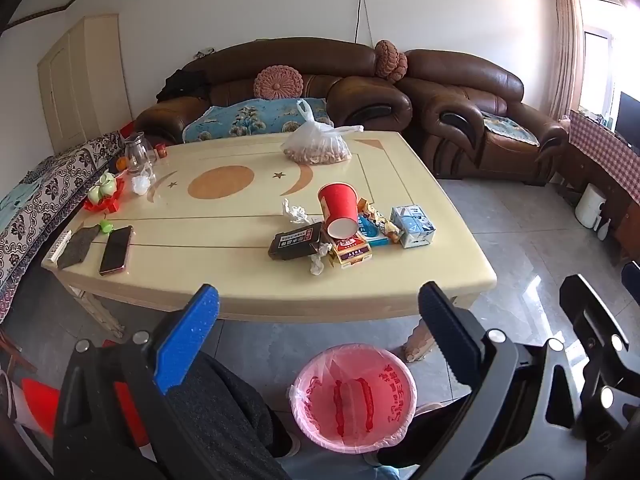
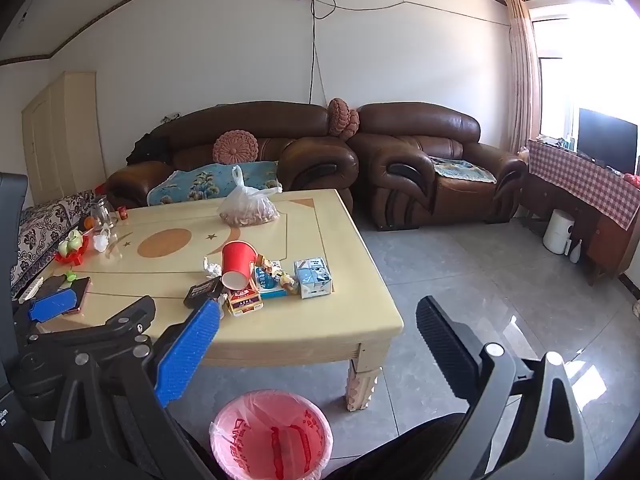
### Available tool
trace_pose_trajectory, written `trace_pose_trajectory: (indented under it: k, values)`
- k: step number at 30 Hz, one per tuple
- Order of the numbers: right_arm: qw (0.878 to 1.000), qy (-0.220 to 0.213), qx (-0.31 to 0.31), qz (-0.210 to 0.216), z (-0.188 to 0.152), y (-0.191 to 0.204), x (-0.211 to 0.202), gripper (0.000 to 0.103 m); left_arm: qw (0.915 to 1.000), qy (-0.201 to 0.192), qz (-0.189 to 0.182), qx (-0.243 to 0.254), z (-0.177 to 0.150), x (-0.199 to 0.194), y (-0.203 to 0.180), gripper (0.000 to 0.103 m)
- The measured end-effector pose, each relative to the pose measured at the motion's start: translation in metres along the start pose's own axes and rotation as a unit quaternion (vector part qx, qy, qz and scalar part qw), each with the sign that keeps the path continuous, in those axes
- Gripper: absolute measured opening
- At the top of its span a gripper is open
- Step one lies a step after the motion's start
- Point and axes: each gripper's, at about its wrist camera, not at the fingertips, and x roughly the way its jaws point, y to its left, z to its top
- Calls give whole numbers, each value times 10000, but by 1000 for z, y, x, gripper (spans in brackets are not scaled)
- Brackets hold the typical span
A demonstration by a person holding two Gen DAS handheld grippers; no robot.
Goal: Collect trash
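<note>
Both tools hung back from the cream-coloured wooden desk [image 1: 224, 280] with nothing in them: the left tool [image 1: 320, 320] stood spread wide and empty, and so did the right tool [image 2: 316, 336]. The trash lay in one heap near the desk's front right part: a red paper cup [image 1: 338, 210] tipped on its side atop a dark flat box [image 1: 294, 242], a red-and-gold cigarette pack [image 1: 350, 252], crumpled white tissue wads [image 1: 295, 213] and a pale blue milk carton [image 1: 413, 225]. No piece had been lifted yet, I judged. The pink-lined round waste bin [image 1: 354, 396] stood on the floor just in front of the desk, its liner seemingly empty.

The cup looked the sensible first pick, since it sat on top and would roll if the box under it were pulled. A light squeeze across its wall would do; a hard one would crush it. The tissues would need a low, level approach to pinch them off the surface.

The desk top was glossy, inlaid with a tan oval and crescents. A dark smartphone [image 1: 116, 250] and a clear plastic bag of nuts [image 1: 318, 146] also lay there and seemed best left alone. Behind stood a brown leather sofa [image 1: 280, 80]; the floor was grey polished tile [image 1: 520, 240].
</note>
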Motion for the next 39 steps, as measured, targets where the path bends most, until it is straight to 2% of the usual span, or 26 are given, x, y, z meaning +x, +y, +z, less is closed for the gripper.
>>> trace_pose_trajectory:
  k: [39]
  values:
    - [9999,-30,15,116,8,6,-5,97,10000,-21,-31,-67,-3,-2,2,98]
